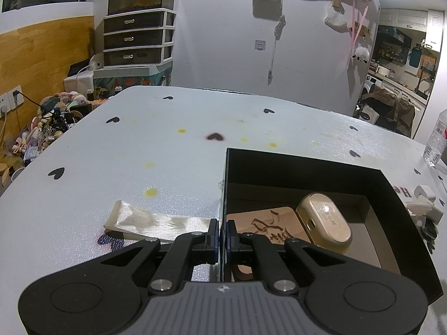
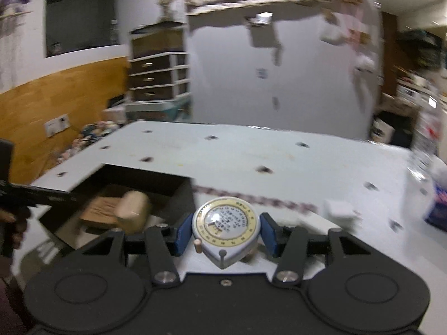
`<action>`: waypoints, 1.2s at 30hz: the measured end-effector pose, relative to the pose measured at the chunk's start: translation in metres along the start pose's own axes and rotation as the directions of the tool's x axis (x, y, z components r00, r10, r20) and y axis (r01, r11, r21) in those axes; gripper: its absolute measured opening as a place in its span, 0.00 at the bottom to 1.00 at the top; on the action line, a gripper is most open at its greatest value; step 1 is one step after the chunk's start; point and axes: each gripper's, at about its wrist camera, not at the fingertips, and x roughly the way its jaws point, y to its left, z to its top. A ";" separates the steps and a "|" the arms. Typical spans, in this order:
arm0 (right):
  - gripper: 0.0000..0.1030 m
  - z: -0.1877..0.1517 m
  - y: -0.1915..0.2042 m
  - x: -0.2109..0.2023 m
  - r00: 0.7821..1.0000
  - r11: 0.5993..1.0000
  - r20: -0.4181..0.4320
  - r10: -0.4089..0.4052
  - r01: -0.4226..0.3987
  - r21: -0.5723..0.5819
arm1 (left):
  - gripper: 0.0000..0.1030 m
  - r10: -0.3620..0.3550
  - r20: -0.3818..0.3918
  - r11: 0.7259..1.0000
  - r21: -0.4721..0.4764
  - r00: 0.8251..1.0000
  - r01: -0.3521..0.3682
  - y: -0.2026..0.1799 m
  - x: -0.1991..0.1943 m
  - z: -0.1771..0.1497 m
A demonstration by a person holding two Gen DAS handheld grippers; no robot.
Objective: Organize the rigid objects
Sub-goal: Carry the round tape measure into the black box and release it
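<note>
Between blue pads, right tool (image 2: 226,236) is pinching tape measure (image 2: 225,230), hanging above bench (image 2: 279,162). Box (image 2: 156,180) lying left; advisable carrying level, clearing rim. Left tool (image 1: 222,236) is clamping box wall, pressed together.
</note>
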 end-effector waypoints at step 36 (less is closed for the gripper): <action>0.57 0.057 0.129 0.140 0.933 0.975 -0.285 0.220 -0.214 0.050 | 0.05 -0.017 0.008 1.000 -0.010 1.000 0.018 -0.001 0.003 -0.002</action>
